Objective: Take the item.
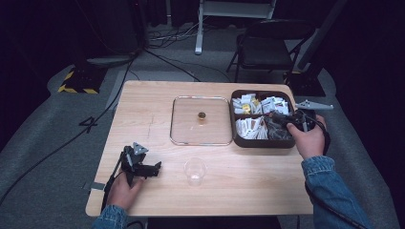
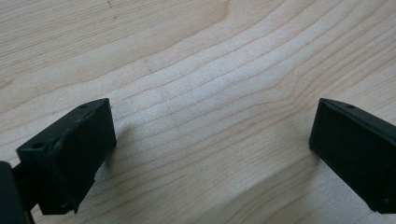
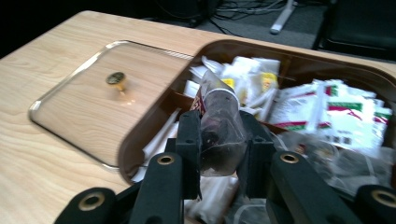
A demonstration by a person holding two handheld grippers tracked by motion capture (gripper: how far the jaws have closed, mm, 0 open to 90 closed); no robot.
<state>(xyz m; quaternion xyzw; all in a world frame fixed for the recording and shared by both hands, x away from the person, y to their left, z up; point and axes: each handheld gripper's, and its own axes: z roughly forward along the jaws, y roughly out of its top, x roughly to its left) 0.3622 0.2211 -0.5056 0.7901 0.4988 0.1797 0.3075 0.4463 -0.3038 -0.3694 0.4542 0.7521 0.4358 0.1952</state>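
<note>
My right gripper point(image 1: 282, 120) reaches over the front right compartment of a brown divided box point(image 1: 261, 143) full of small packets. In the right gripper view, my right gripper point(image 3: 222, 128) is shut on a clear sachet point(image 3: 217, 105) with dark contents, held just above the box point(image 3: 154, 116). A clear plastic cup point(image 1: 195, 171) stands upright near the table's front edge. My left gripper point(image 1: 155, 168) rests low on the table to the left of the cup. Up close, my left gripper point(image 2: 212, 135) is open, with bare wood between its jaws.
A square glass lid point(image 1: 186, 126) with a small brass knob point(image 1: 202, 115) lies flat on the table, touching the box's left side. A folding chair point(image 1: 267, 47), cables and stand legs are on the floor beyond the table's far edge.
</note>
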